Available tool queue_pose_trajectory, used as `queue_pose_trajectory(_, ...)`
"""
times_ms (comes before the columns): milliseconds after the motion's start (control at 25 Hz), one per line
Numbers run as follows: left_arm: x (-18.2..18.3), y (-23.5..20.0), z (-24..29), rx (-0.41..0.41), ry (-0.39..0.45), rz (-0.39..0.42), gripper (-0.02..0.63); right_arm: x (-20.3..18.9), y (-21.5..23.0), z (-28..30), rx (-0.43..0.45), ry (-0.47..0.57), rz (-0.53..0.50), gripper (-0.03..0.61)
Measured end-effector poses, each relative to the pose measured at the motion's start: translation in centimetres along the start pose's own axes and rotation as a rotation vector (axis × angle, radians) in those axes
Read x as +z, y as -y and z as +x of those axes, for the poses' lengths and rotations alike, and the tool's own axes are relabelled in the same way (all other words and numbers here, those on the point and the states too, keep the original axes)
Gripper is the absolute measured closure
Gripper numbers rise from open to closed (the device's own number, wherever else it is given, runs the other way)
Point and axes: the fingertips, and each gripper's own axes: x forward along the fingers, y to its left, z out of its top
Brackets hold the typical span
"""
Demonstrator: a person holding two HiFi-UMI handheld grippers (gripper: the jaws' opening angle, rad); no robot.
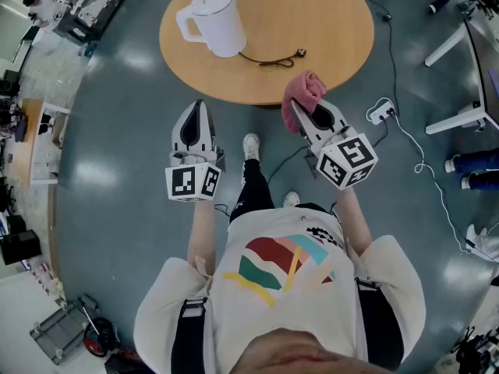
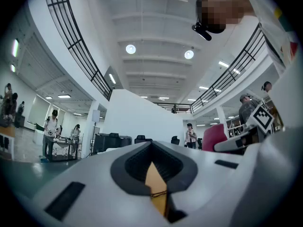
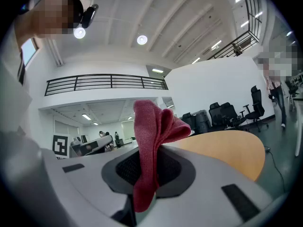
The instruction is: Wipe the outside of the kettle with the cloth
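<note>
Standing upright on the left part of the round wooden table [image 1: 327, 29], the white kettle [image 1: 214, 22] has its handle turned to the left of the head view and its lid on. Its cord [image 1: 273, 59] trails rightward across the tabletop. The red cloth [image 1: 302, 96] is not on the kettle yet. It is pinched in the right gripper [image 1: 302, 115], whose jaws are closed tight on a bunched fold, with one end sticking up past the tips and the other hanging below.

From the cloth, the kettle lies ahead and to the left, well apart, so the wiping stroke probably calls for a reach forward and across the table's near edge. The cloth seems to sit just at that edge, though the steep view makes this hard to settle.

The left gripper [image 1: 196, 109] is the nearer one to the kettle, almost straight in front of it, and could steady it. Its jaws are pressed together with nothing between them. Both grippers are held out before the person's chest, roughly level, short of the tabletop.
</note>
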Motion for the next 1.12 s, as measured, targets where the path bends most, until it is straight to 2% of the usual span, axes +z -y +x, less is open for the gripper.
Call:
queue_pose_trajectory(160, -0.8, -5.4, 4.4, 0.028, 0.004, -0.022, 0.571, 0.8, 1.4, 6.3, -0.002, 0.006, -0.027, 0.531)
queue_pose_trajectory(280, -0.5, -9.5, 8.2, 0.020, 0.006, -0.033, 0.571, 2.3, 2.2, 11.9, -0.010, 0.024, -0.026, 0.531)
queue_pose_trajectory(400, -0.1, -13.5, 11.7, 0.003, 0.013, 0.005, 0.571, 3.8, 2.5, 17.4, -0.021, 0.042, -0.046, 0.532)
queue_pose_trajectory(480, -0.1, -16.1, 13.6, -0.010, 0.020, 0.058, 0.569, 4.3, 2.3, 20.4, -0.029, 0.054, -0.049, 0.532)
queue_pose_trajectory(560, -0.6, -18.6, 15.9, -0.044, 0.019, 0.106, 0.546, 4.3, 2.2, 23.0, -0.041, 0.066, -0.049, 0.531)
queue_pose_trajectory(600, -1.1, -19.7, 17.2, -0.068, 0.012, 0.110, 0.501, 4.1, 2.3, 24.2, -0.050, 0.066, -0.050, 0.531)
queue_pose_trajectory(720, -3.5, -23.1, 20.6, -0.148, -0.029, 0.064, 0.382, 3.2, 2.1, 27.6, -0.066, 0.048, -0.051, 0.531)
queue_pose_trajectory(800, -5.0, -25.2, 22.8, -0.186, -0.067, 0.048, 0.328, 2.8, 1.7, 29.6, -0.061, 0.032, -0.054, 0.531)
queue_pose_trajectory(1000, -10.1, -27.0, 26.4, -0.344, -0.214, 0.013, 0.316, 0.8, 0.8, 32.4, -0.030, -0.051, -0.059, 0.532)
queue_pose_trajectory(1120, -12.0, -28.0, 27.6, -0.400, -0.261, 0.067, 0.316, -0.2, -0.1, 35.1, 0.008, -0.083, -0.102, 0.531)
